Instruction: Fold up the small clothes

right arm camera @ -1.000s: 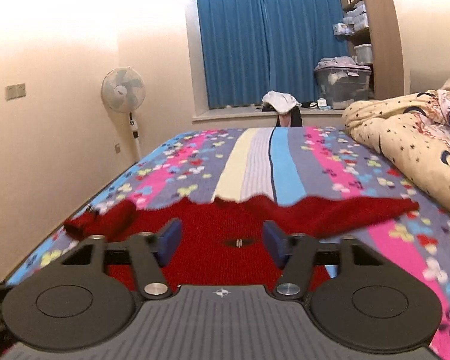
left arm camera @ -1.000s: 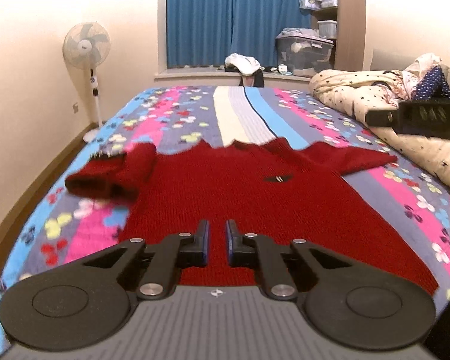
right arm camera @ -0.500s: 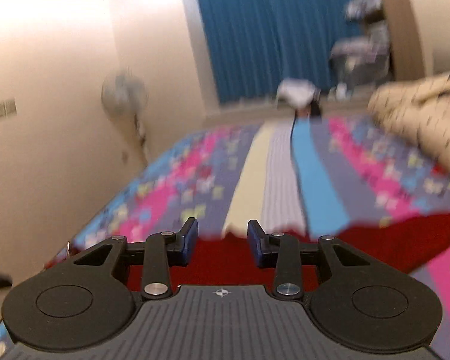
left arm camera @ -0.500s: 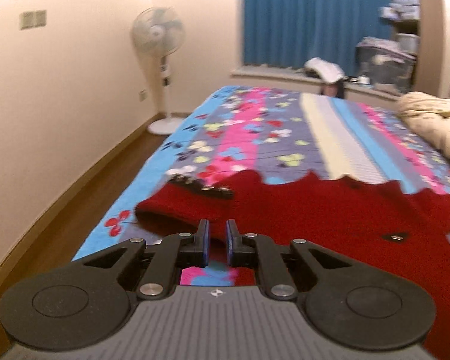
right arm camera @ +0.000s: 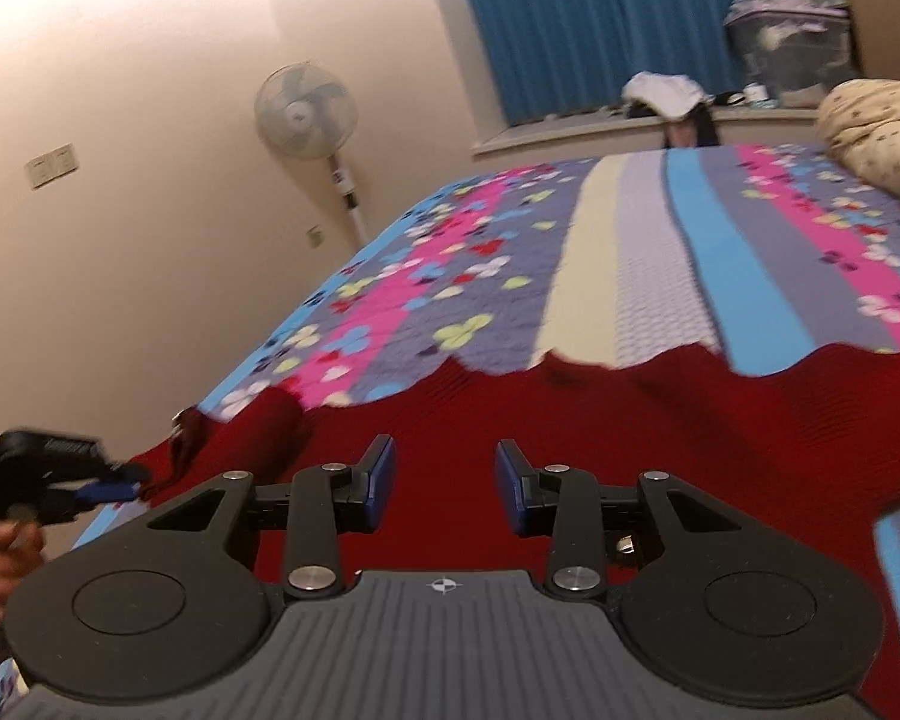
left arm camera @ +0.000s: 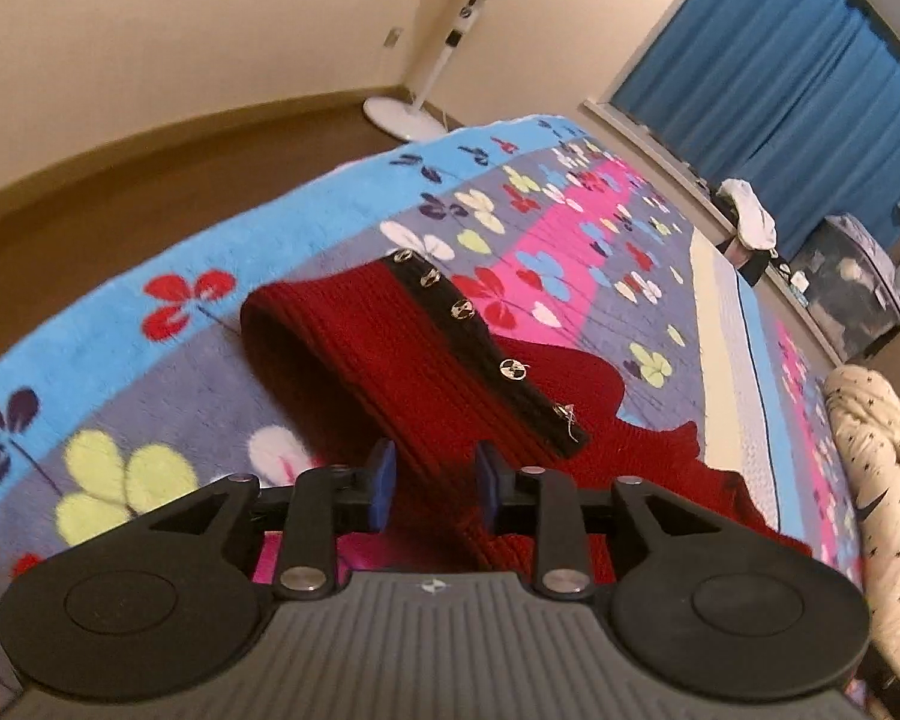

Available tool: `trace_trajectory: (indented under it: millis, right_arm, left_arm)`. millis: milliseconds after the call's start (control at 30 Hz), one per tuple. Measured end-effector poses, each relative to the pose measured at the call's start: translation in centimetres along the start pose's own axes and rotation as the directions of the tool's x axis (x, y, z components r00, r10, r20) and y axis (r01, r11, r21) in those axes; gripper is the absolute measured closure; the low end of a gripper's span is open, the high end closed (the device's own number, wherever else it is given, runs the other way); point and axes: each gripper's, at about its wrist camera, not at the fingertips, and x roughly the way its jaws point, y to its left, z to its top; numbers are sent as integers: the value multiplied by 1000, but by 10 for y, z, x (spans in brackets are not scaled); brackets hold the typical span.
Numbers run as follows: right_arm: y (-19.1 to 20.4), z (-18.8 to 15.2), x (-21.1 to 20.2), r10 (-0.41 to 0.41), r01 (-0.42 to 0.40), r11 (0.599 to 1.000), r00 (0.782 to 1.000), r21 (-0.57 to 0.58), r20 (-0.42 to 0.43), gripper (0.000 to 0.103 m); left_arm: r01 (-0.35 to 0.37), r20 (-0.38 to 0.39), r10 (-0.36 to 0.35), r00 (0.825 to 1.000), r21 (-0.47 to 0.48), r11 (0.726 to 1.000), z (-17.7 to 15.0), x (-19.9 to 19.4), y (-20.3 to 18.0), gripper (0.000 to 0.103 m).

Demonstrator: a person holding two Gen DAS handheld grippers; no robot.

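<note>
The bed (right arm camera: 648,276), under its striped, flower-printed cover, carries the red sweater (right arm camera: 660,420), which lies spread flat across the near end with its body toward the middle of the bed and its left sleeve (left arm camera: 354,354) reaching out to the bed's left edge, the side nearest the standing fan (right arm camera: 309,120). A second ago the left tongs (left arm camera: 432,489) were nearly pinched together and hung over the sweater's hem; now they have swung out to that sleeve, tilted steeply, and stand released with a clear gap, the ribbed knit of the sleeve running up between the two pads. The right tongs (right arm camera: 444,489) have narrowed somewhat from their wider spread and stand released too, low over the sweater's body near its middle, grasping nothing. In the right wrist view the left tongs appear at the sleeve's end by the bed's left edge, though blur hides whether they touch the cloth. The sleeve's black button placket (left arm camera: 486,360) lies uppermost, just beyond the left pads. This shift suggests the sleeve fold is about to begin: the left tongs would need to clench on the sleeve and carry it inward over the body.
</note>
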Motion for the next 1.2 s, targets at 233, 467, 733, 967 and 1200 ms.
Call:
trace_trajectory:
  millis: [233, 467, 733, 967, 1200]
  right_arm:
    - [16, -12, 11, 37, -39, 999, 998, -37, -41, 64]
    - [24, -17, 16, 83, -86, 996, 994, -31, -74, 64]
    - [7, -16, 14, 207, -191, 967, 975, 169, -80, 63]
    - [-32, -25, 27, 277, -203, 857, 957, 474, -90, 61]
    - [-35, -34, 38, 221, -111, 876, 957, 470, -186, 61]
  left_arm:
    - [-9, -22, 7, 1000, -79, 997, -9, 2, 16, 65]
    - [51, -14, -51, 999, 4, 999, -17, -2, 6, 97]
    - [543, -68, -540, 839, 170, 823, -45, -29, -65, 98]
    - [489, -378, -389, 840, 220, 844, -97, 25, -112, 95]
    - [387, -303, -275, 912, 417, 823, -67, -2, -116, 88]
